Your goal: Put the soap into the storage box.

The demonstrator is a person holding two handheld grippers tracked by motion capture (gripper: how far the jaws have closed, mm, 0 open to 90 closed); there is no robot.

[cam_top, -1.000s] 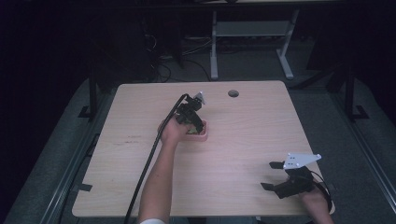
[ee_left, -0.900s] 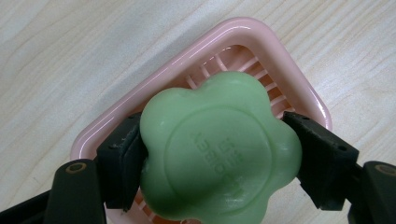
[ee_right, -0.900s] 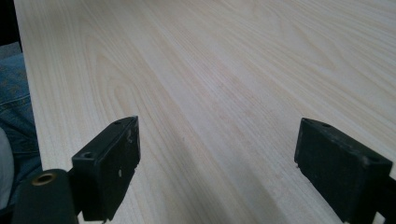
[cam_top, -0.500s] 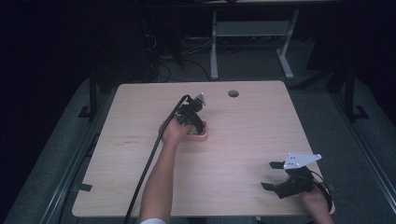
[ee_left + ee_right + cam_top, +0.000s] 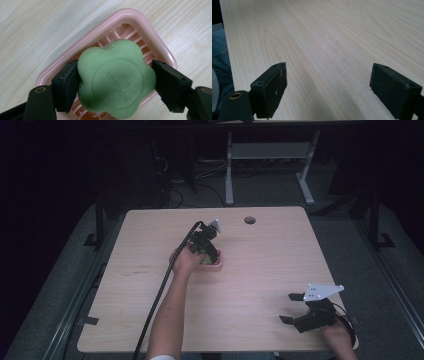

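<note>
A green flower-shaped soap (image 5: 115, 80) with stamped lettering sits between the black jaws of my left gripper (image 5: 115, 86), which is shut on it from both sides. Right beneath it lies a pink slatted soap dish (image 5: 127, 13), resting on the wooden table. In the high view my left gripper (image 5: 207, 254) points down at the dish (image 5: 218, 265) near the table's middle, and the soap is mostly hidden by the hand. My right gripper (image 5: 288, 308) rests low at the front right with its jaws wide apart. Between them, my right gripper (image 5: 327, 87) has bare wood and holds nothing.
The light wooden table (image 5: 270, 270) has a round cable hole (image 5: 249, 220) near its far edge. A black cable (image 5: 162, 285) trails from the left gripper toward the front edge. A white desk frame (image 5: 229, 170) stands on the dark floor behind. Blue jeans (image 5: 219, 62) show past the near edge.
</note>
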